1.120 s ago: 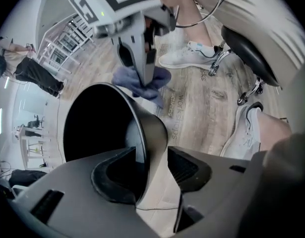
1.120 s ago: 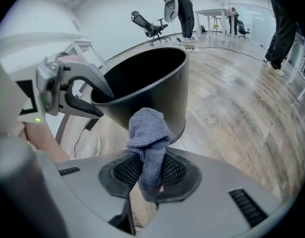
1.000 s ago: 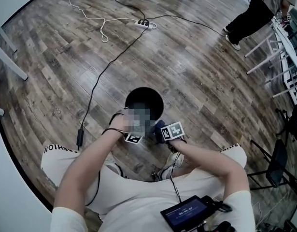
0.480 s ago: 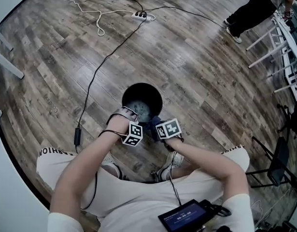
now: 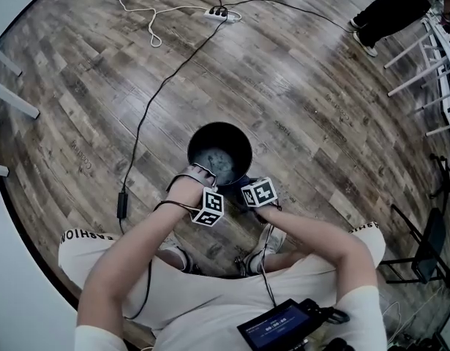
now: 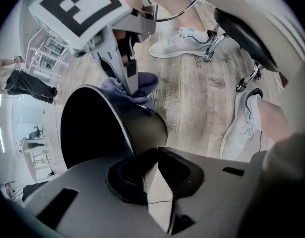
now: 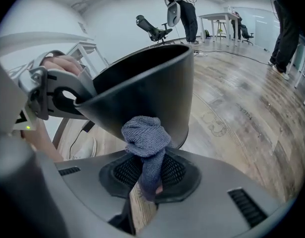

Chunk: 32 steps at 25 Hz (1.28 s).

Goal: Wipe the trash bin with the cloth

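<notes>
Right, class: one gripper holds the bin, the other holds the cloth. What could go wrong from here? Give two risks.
1. The left gripper has just been closing its jaws on the thin rim of the trash bin alone. Sideways wiping pressure could twist the bin out of that grip.
2. The right gripper pinches only part of the bunched cloth. Dragging it along the bin's wall may pull it free.

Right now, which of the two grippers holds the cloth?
The right gripper: the blue cloth is pinched in its jaws. The left gripper, whose jaws have just been closing, clamps the rim of the bin.
</notes>
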Each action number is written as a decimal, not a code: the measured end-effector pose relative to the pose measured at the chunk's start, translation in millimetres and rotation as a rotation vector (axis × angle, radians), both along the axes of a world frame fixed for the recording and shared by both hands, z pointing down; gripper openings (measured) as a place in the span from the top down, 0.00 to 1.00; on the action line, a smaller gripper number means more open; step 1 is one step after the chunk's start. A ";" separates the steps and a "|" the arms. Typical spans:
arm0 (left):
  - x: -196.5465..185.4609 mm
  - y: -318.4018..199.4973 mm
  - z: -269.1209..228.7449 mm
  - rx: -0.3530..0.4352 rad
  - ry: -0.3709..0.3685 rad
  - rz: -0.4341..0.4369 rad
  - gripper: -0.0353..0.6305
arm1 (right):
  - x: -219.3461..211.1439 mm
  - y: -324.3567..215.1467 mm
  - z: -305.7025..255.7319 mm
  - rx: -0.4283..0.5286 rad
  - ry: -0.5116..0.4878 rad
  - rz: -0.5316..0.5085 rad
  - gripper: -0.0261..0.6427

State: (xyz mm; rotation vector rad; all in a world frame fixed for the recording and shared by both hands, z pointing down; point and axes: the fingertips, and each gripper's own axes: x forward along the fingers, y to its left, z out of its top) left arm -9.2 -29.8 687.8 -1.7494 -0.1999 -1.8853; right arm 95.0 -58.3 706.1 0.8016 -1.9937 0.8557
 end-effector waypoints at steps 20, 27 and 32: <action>15.6 0.3 0.2 -0.029 0.075 -0.073 0.84 | 23.6 -23.0 146.6 -0.280 -0.153 0.407 0.85; 19.4 7.6 -6.2 -0.089 0.130 -0.112 0.71 | 42.6 -1.9 101.3 -0.259 -0.024 0.337 0.85; 2.5 2.3 -6.4 -0.065 0.062 -0.077 0.68 | 40.0 1.2 30.6 -0.179 -0.014 0.200 0.85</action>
